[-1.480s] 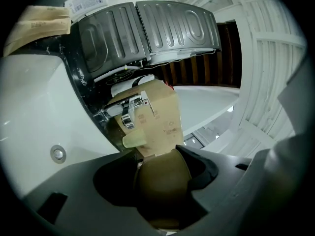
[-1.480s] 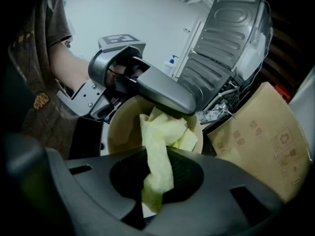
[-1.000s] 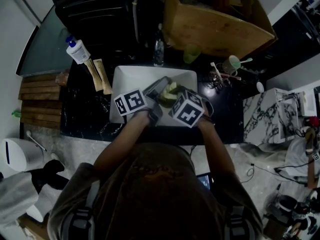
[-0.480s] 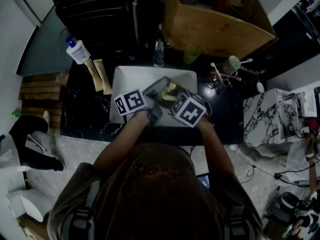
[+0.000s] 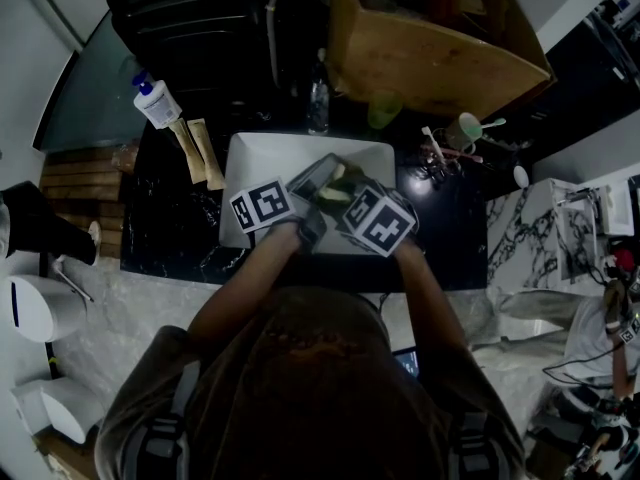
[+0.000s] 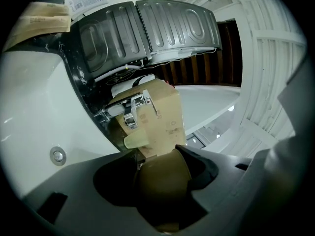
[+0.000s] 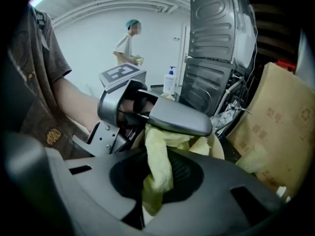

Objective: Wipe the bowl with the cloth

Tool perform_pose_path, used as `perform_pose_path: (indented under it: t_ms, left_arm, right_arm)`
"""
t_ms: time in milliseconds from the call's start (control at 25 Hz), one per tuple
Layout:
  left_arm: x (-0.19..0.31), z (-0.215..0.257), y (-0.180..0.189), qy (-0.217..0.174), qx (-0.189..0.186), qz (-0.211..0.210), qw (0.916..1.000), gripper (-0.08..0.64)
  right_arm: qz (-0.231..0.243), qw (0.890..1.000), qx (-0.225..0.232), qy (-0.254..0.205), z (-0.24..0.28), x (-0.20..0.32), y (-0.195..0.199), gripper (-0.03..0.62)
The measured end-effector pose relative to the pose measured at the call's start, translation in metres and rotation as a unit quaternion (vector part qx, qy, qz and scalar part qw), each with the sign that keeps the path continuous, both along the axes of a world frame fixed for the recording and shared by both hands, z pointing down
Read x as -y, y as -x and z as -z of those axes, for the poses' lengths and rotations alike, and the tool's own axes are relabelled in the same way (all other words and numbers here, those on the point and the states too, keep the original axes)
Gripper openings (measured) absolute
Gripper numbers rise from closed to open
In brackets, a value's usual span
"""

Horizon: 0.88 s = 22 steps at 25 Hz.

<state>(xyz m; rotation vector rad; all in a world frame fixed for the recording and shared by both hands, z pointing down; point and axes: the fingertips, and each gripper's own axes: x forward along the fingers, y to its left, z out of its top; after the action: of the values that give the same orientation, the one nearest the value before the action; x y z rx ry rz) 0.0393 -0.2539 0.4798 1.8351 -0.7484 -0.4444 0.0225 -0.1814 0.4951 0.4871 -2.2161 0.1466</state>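
Left claw is clamped on the rim of the bowl, above the sink mid-counter. Right claw pinches the cloth inside it. The bowl looks stiff and slick, so grip the rim; the cloth is soft and bunches.

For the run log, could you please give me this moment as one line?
stage: wiping | left gripper: shut on bowl | right gripper: shut on cloth, cloth in bowl | place: over sink

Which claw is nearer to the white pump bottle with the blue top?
Left. The left claw is right of the pump bottle, over the sink; the right claw is farther right.
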Motion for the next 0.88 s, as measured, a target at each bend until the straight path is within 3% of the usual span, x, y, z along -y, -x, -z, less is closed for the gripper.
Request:
perform_pose_path:
  t_ms: [880]
  left_arm:
    - [-0.006, 0.001, -0.003, 0.006, -0.014, -0.002, 0.9999, 0.249]
  right_arm:
    - [-0.078, 0.996, 0.019, -0.048, 0.019, 0.039, -0.035, 0.035]
